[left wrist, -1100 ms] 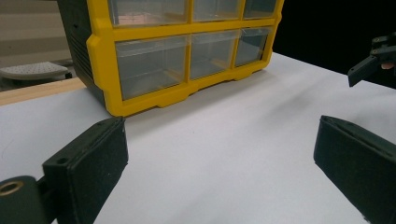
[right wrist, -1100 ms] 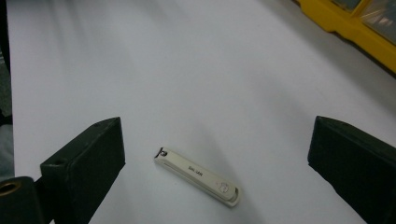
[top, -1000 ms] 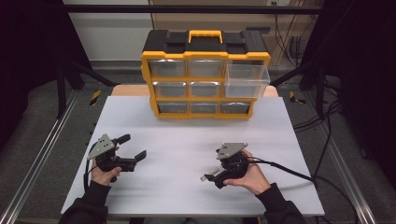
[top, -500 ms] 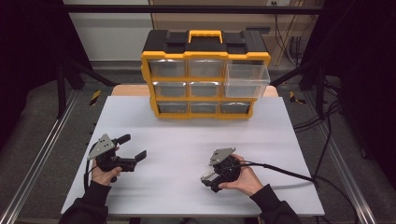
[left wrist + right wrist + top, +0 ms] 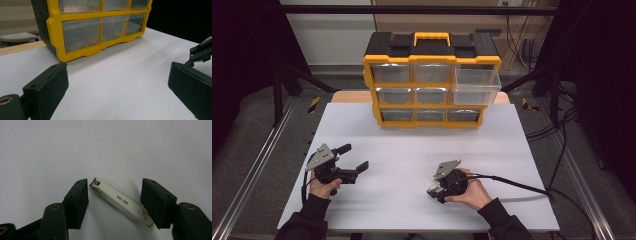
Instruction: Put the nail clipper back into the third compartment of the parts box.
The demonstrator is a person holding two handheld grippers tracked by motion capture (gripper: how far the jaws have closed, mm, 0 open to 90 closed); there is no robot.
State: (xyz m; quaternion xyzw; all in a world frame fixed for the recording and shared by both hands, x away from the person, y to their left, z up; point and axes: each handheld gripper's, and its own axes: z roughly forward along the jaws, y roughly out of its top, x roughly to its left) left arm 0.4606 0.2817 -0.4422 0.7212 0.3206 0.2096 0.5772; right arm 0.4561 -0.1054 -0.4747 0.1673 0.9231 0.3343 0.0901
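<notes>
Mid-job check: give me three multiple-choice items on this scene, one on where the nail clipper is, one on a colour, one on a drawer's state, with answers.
1. Where does the nail clipper lie?
A. Inside a drawer
B. On the white table, between the right tongs' jaws
C. Beside the left tongs

2. What colour is the frame of the drawer cabinet?
A. Yellow
B. Red
C. Blue

3. What is the state of the top right drawer?
A. Taken out and lying on the table
B. Pushed flush with the others
C. Pulled out beyond the cabinet's front

Answers:
1 B: the right gripper view shows it flat on the table between the two pads, which have just been closing around it.
2 A: the bars around the clear drawers are yellow.
3 C: in the high view it juts forward past its neighbours.
</notes>
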